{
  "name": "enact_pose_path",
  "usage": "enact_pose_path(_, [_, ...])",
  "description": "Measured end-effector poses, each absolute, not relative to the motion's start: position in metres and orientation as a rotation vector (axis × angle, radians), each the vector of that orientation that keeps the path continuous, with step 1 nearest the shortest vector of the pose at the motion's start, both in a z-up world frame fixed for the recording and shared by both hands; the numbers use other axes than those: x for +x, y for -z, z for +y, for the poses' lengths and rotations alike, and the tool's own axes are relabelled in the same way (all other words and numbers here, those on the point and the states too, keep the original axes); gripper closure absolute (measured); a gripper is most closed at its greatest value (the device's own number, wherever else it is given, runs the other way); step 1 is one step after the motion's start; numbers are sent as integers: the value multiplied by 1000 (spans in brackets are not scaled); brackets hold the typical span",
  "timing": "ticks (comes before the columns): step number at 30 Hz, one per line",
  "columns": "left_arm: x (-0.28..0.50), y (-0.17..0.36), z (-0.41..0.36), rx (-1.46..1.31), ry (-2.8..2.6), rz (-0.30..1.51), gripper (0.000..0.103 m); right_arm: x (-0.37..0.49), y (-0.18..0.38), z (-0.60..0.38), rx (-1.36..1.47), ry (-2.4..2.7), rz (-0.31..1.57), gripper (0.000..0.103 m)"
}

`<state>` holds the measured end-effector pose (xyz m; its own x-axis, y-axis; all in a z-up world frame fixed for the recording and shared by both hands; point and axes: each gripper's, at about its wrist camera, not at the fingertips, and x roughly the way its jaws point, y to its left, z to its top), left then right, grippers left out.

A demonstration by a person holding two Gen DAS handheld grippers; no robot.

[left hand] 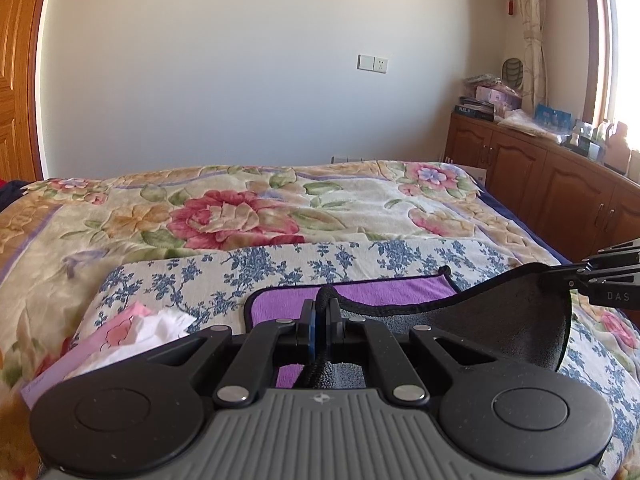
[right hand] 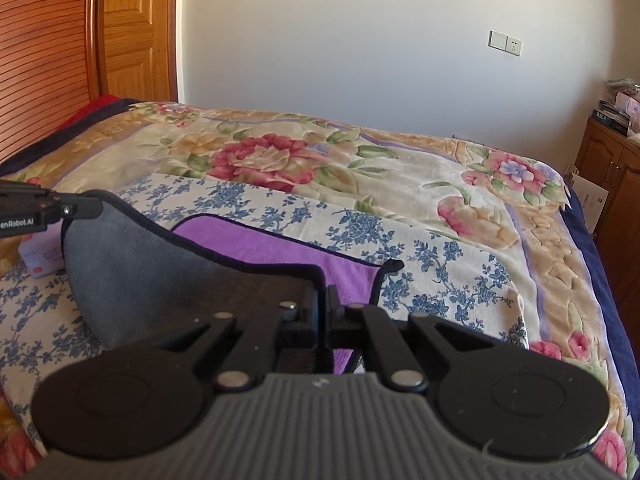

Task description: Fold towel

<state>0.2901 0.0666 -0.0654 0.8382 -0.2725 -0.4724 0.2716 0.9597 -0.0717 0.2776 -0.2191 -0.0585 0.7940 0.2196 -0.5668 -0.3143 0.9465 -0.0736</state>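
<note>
Towel (left hand: 360,294), purple on one face and grey on the other with a dark hem, hangs lifted between the two claws above the bed (left hand: 120,216). Left claw (left hand: 319,312) has its fingers pressed together on the hem at one corner; the cloth runs straight between the blue pads and back under the claw. From that pinch the grey face sags away to the right, rising again to the right claw (left hand: 580,276), which shows at the far right edge of the left wrist view, pinching the other raised corner.

In the right wrist view the right claw (right hand: 325,300) is likewise shut on the hem, and the grey sheet sweeps off to its left, up to the left claw (right hand: 86,206). Ahead of both claws the purple face lies flat on a blue-flowered cloth (left hand: 280,264), which itself rests on the big floral blanket of the bed. A far corner of the towel curls up just ahead and to the right of the right claw. Left of the left claw sits a pink tissue pack (left hand: 120,336) with white tissue showing.
</note>
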Motion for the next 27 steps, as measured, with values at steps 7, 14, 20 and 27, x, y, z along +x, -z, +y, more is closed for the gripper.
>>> enact_pose_path(7, [302,63,64,2,284,494,98,289,58,-219,-173,-278,573,99])
enact_pose_path(14, [318,62,62,13,271,484,98,306,58,-219,-181,-270,556,99])
enact_pose_path(20, [330,63,60,22,263,477,98,317,59,-219,-184,-258,542,99])
enact_pose_path(27, [346,63,56,20,262,469,98,333,63,-221,-181,-230,538,99])
